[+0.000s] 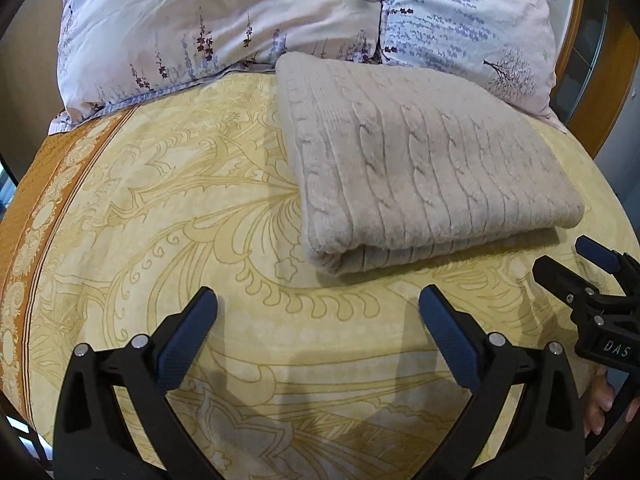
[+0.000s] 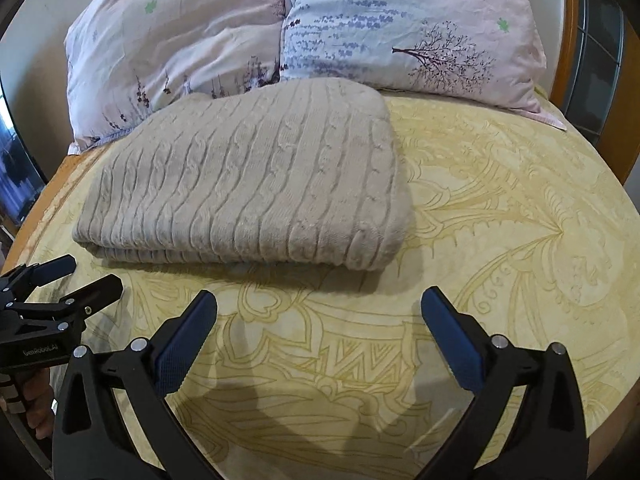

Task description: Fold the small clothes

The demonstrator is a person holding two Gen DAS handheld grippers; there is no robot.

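Folded beige knit sweater (image 1: 420, 160) on yellow bedspread (image 1: 180, 200), touching pillows (image 1: 224, 20) at head edge. Left gripper (image 1: 318, 304) and right gripper (image 2: 319, 304) both spread wide, empty, near sweater's front edge.

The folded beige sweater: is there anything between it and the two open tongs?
Nothing visible. Only bare yellow bedspread lies between the folded beige sweater and both the left tongs and the right tongs. Both stand open and empty. The pillows lie behind the sweater.
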